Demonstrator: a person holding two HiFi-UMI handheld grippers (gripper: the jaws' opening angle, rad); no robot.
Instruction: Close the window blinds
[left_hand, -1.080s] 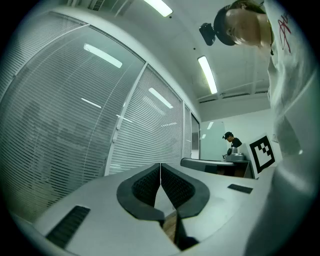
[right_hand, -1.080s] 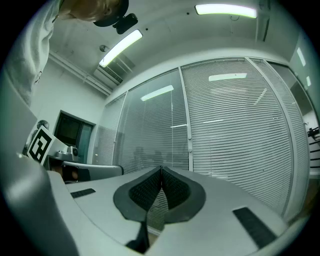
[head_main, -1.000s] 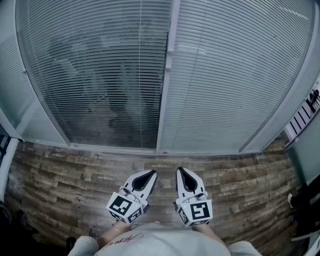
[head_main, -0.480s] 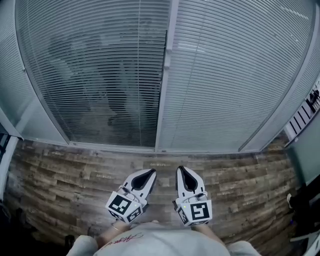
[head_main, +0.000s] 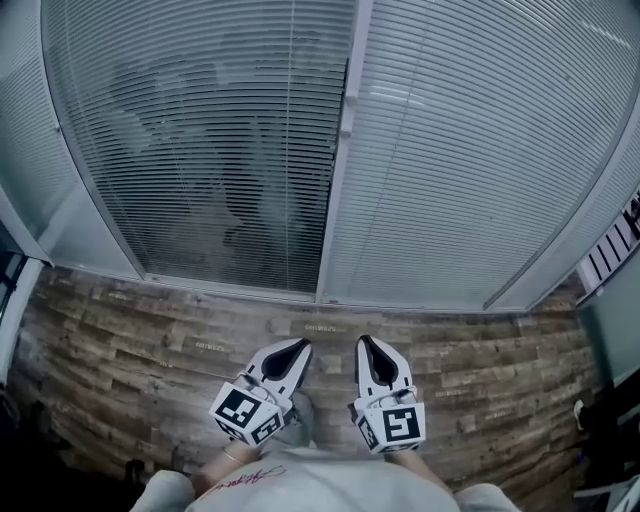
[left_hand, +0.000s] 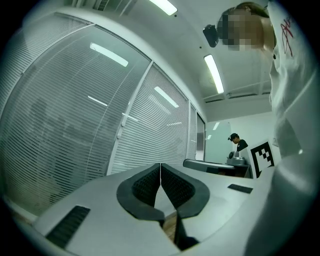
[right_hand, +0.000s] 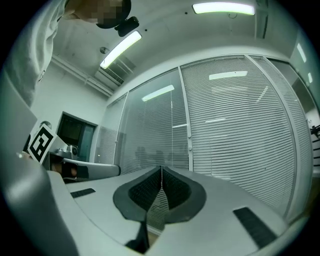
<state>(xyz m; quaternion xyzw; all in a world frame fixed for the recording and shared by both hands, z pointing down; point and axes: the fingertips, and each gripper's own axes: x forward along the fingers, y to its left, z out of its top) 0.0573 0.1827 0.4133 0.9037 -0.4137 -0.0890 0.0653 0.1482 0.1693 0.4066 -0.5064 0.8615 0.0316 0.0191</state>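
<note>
Two window panels with horizontal blinds fill the wall ahead. The left blind (head_main: 210, 160) has its slats partly turned, and dim shapes show through it. The right blind (head_main: 480, 150) looks flat white and solid. A white frame post (head_main: 340, 150) divides them. My left gripper (head_main: 303, 345) and right gripper (head_main: 362, 342) hover side by side over the wooden floor, short of the window, both shut with nothing between the jaws. In the left gripper view the left gripper (left_hand: 160, 166) points toward the blinds (left_hand: 65, 130); the right gripper (right_hand: 161, 169) faces the blinds (right_hand: 240, 130) too.
Wood-plank floor (head_main: 150, 350) runs to the window sill. A person (left_hand: 239, 146) stands behind a counter (left_hand: 215, 167) far off to the right in the left gripper view. A dark doorway (right_hand: 75, 132) lies at the left of the right gripper view. Dark objects (head_main: 610, 400) sit at the floor's right edge.
The head view has shifted slightly, so the window sits a little lower and to the right. Both grippers stay shut and in place.
</note>
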